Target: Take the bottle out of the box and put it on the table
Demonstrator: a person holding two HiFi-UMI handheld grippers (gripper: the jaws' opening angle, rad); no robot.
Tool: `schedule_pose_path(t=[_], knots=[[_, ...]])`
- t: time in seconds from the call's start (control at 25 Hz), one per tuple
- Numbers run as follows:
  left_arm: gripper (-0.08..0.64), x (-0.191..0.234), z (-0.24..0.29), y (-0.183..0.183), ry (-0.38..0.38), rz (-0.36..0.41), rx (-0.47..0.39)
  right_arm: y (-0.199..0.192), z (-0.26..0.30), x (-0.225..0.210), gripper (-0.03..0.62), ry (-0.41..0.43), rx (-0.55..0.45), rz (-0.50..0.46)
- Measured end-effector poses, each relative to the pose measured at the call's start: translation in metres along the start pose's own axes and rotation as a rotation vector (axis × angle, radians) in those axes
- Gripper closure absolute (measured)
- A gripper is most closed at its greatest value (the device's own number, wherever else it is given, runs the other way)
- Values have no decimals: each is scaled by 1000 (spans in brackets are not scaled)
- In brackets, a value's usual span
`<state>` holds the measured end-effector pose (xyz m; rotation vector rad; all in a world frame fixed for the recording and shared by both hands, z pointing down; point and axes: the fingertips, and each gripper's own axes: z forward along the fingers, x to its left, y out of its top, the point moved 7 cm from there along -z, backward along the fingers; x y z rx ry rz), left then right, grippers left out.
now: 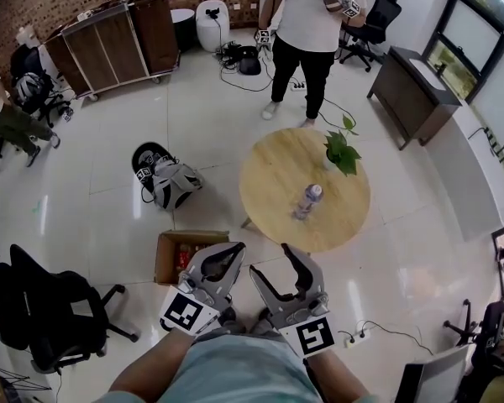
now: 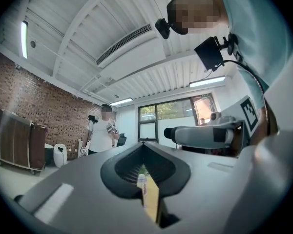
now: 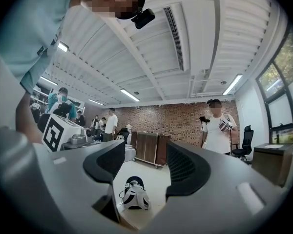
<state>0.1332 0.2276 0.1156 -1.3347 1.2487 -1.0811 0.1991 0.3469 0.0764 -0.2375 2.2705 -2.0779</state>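
Although the task calls for a lift out of the box (image 1: 165,259), item 1, the bottle (image 1: 309,200), already stands upright on the round wooden bench (image 1: 273,179), near its middle and apart from item 2, a potted plant (image 1: 342,151), at the far edge.

Item 3, the box: cardboard, flaps open, on the floor just beside the bench. Red contents show inside; what they are cannot be told.

Item 4, the left claw (image 1: 233,252): tips together, nothing between them, held level close to the person's body.

Item 5, the right claw (image 1: 270,259): moderately wide, empty, only floor and a bag (image 1: 170,183) seen through the gap.

Hazards, as judged:
- The bottle is tall and narrow, so a sweep of either claw across the bench could topple it or roll it off.
- The left claw, closed as it is, would shove the box's contents, not grasp them.
- The plant's leaves overhang the bench and could snag a reach from that side.
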Motion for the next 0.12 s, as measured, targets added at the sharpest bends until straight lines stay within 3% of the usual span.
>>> schedule_pose_path(t=[0.12], knots=[[549, -3, 2, 1, -5, 5, -1, 0, -1, -1, 334, -2, -4, 6]])
